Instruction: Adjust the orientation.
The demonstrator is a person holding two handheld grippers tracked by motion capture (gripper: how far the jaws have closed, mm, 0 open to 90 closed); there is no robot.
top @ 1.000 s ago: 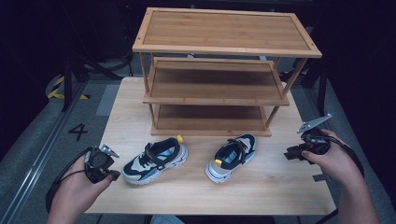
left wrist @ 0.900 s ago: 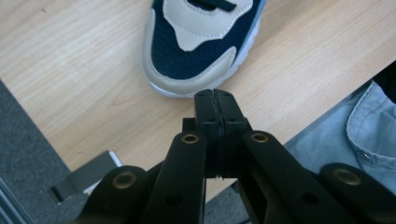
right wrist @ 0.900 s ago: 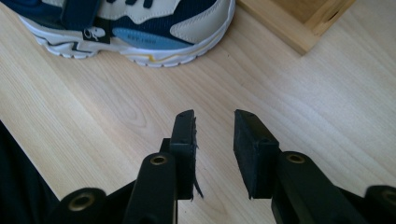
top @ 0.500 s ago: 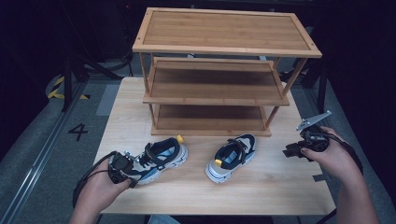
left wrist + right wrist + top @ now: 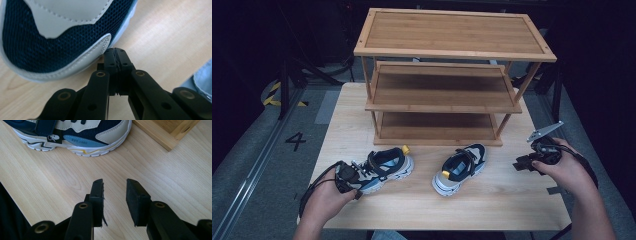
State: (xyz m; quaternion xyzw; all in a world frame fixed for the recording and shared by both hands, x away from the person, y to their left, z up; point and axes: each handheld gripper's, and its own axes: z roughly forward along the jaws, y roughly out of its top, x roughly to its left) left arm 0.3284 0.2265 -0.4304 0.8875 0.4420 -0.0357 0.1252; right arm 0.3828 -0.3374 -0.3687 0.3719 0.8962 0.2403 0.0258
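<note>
Forearms enter from the near edge of the high view, each hand carrying a gripper over the pale wooden counter (image 5: 412, 210). Left gripper (image 5: 348, 175), nearest the viewer, sits at the toe end of the left shoe (image 5: 384, 167); a second ago it was out at the counter's left edge, well apart from that shoe, and half a second ago it was just short of it. Its fingers (image 5: 110, 60) are pressed flat together with nothing between them, their tips just beside the shoe's grey toe overlay; whether they touch it cannot be told. Right gripper (image 5: 532, 160) hovers near the counter's right edge, in the same place as in both earlier frames, its fingers (image 5: 97, 192) standing moderately apart and empty.

Left gripper view adds what the high view lacks: the navy mesh and stitched grey trim of the left shoe (image 5: 55, 37) at close range, and a corner of pale blue fabric at the lower right. Right gripper view shows the right shoe (image 5: 75, 135) side-on, with blue side panel, yellow line in the sole and black strap, plus a corner of the rack's base (image 5: 165, 132).

Farther back, the right shoe (image 5: 461, 167) lies near the counter's middle, apart from its mate. Behind both stands the three-tier bamboo shoe rack (image 5: 452, 75).
</note>
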